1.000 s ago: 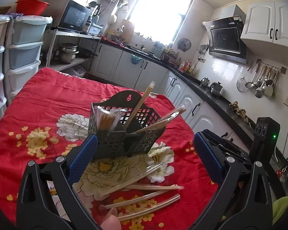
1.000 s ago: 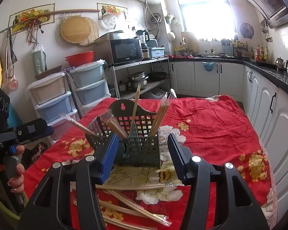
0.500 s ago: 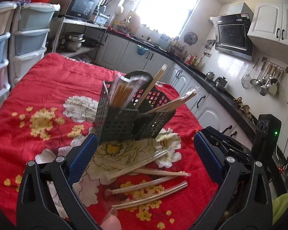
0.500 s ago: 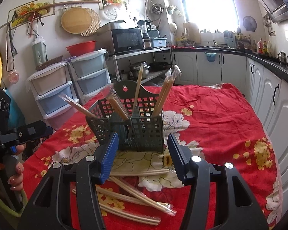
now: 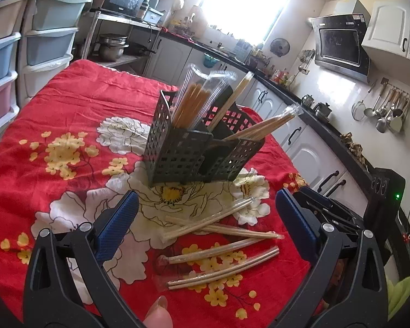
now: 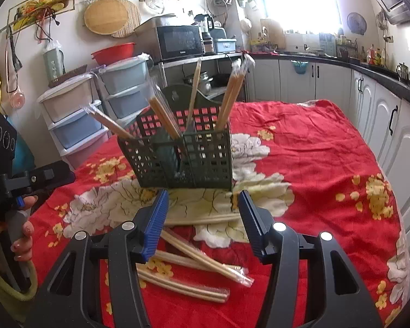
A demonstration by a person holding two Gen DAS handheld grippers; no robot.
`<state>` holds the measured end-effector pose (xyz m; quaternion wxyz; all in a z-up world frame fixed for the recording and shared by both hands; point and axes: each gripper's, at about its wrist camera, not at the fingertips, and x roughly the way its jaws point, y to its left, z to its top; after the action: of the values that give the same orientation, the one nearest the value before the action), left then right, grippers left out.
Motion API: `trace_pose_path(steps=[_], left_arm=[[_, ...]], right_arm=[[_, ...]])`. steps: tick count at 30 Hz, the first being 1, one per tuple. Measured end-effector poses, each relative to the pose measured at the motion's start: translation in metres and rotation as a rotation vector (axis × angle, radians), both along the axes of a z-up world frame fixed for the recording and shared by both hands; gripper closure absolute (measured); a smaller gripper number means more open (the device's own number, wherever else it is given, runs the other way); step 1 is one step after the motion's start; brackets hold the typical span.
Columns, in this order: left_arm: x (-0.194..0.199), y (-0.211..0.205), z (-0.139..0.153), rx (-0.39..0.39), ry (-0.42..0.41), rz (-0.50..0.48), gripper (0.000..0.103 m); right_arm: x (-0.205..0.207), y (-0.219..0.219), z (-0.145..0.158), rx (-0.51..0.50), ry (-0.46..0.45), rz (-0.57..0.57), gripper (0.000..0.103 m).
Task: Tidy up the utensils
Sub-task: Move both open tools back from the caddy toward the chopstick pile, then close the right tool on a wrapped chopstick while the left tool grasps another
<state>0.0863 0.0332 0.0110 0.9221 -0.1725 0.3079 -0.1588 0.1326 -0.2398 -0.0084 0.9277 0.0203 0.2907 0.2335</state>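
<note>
Where wrapped chopsticks (image 5: pixel 218 222) lie, perforated caddy (image 5: pixel 194 150) stands.

1. Left gripper (image 5: pixel 205 216): jaws spread wide, blue pads (image 5: pixel 117 225) facing inward, nothing between them; held above the worktop, angled down.
2. Right gripper (image 6: pixel 202 218): jaws parted, narrower than the left, blue pads (image 6: pixel 155 222) bare, nothing held; raised, tilted down.
3. Left hand (image 6: pixel 20 235): wrapped round the left gripper's handle, painted nails visible.
4. Fingertip (image 5: pixel 158 314): at the bottom edge of the left wrist view.
</note>
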Motion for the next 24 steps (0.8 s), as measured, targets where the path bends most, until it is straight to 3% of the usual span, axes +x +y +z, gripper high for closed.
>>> trace_pose_path(steps=[19, 24], left_arm=[[0.007, 0.001, -0.045, 0.003, 0.121, -0.009, 0.011], [0.009, 0.003, -0.054, -0.007, 0.147, -0.016, 0.016]], right_arm=[[-0.01, -0.012, -0.046, -0.055, 0.116, -0.016, 0.052], [-0.011, -0.016, -0.054, -0.057, 0.145, -0.025, 0.052]])
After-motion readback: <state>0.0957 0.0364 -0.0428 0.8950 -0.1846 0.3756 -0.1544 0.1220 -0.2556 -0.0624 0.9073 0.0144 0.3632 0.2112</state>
